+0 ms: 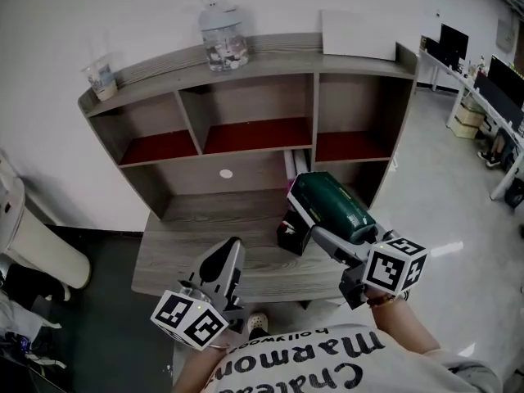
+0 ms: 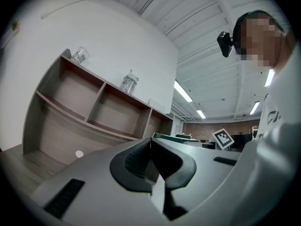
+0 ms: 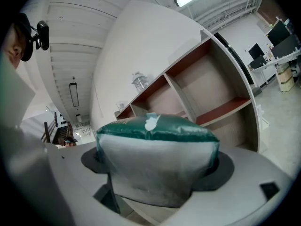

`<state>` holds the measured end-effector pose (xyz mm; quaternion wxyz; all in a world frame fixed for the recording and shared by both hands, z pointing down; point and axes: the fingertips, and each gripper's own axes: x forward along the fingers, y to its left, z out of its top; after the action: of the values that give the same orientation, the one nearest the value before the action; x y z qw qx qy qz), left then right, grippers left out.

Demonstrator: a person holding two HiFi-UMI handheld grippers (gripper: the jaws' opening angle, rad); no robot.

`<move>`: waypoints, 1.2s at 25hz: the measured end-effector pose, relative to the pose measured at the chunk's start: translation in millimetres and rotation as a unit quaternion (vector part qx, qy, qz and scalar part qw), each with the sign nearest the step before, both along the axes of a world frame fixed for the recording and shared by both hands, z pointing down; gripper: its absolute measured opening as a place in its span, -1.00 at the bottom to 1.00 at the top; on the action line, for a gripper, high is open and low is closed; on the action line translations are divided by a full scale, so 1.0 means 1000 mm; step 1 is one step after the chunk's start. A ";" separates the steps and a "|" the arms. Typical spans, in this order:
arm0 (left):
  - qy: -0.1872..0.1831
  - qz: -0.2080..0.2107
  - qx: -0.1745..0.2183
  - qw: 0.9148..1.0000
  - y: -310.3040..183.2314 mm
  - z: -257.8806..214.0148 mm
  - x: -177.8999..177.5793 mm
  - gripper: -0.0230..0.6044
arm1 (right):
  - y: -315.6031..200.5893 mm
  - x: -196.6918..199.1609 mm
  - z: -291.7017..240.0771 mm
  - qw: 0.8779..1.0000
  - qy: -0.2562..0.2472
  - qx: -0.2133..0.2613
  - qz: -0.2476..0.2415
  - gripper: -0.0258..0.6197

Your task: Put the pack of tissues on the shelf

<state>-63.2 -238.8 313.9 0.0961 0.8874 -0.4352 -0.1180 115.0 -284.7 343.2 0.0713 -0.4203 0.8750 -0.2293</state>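
Note:
A green pack of tissues [image 1: 329,205] with white ends is held above the desk's right side, my right gripper [image 1: 321,228] shut on it. In the right gripper view the pack [image 3: 157,160] fills the space between both jaws. The wooden shelf unit [image 1: 246,105] stands behind it, with three open compartments whose floors are red. My left gripper [image 1: 223,262] hovers low over the desk's front, its jaws closed together with nothing between them; the left gripper view shows its pads [image 2: 151,161] meeting.
A glass jar [image 1: 223,41] and a plastic cup [image 1: 101,79] stand on the shelf top, with a white board [image 1: 359,33] at its right end. A small dark box [image 1: 292,229] sits on the desk [image 1: 180,244]. A white appliance [image 1: 33,236] is at the left.

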 end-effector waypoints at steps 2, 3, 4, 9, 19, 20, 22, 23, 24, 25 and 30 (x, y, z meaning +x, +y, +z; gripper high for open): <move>-0.002 0.013 -0.005 1.000 -0.020 -0.002 -0.007 -0.87 | -0.015 -0.004 -0.005 1.000 -0.003 0.004 0.017 0.58; -0.001 0.020 -0.007 1.000 -0.031 -0.003 -0.011 -0.87 | -0.022 -0.006 -0.007 1.000 -0.004 0.004 0.025 0.58; 0.000 0.027 -0.007 1.000 -0.041 -0.005 -0.014 -0.87 | -0.030 -0.008 -0.008 0.999 -0.003 0.003 0.032 0.58; -0.006 0.061 0.003 0.998 -0.082 -0.019 -0.026 -0.87 | -0.061 -0.020 -0.015 0.998 0.000 0.003 0.065 0.58; -0.001 0.117 -0.014 0.993 -0.150 -0.012 -0.045 -0.87 | -0.107 -0.029 -0.030 0.991 0.019 0.016 0.131 0.58; -0.002 0.124 -0.013 0.992 -0.156 -0.012 -0.044 -0.87 | -0.110 -0.030 -0.030 0.990 0.020 0.016 0.136 0.58; -0.003 0.133 -0.010 0.991 -0.165 -0.013 -0.045 -0.87 | -0.117 -0.033 -0.031 0.989 0.024 0.019 0.147 0.58; -0.003 0.136 -0.009 0.991 -0.169 -0.013 -0.046 -0.87 | -0.119 -0.033 -0.033 0.988 0.031 0.024 0.152 0.59; -0.003 0.139 -0.008 0.990 -0.173 -0.013 -0.047 -0.87 | -0.120 -0.034 -0.035 0.986 0.041 0.032 0.157 0.59; -0.003 0.141 -0.008 0.990 -0.177 -0.012 -0.048 -0.87 | -0.120 -0.035 -0.037 0.985 0.053 0.041 0.161 0.60; 0.001 0.157 -0.016 0.987 -0.191 -0.006 -0.052 -0.87 | -0.122 -0.040 -0.044 0.978 0.089 0.068 0.179 0.59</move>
<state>-115.0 -430.0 308.3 0.1279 0.9431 -0.2918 -0.0950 74.8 -407.1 299.5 0.0612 -0.5829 0.8021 -0.1148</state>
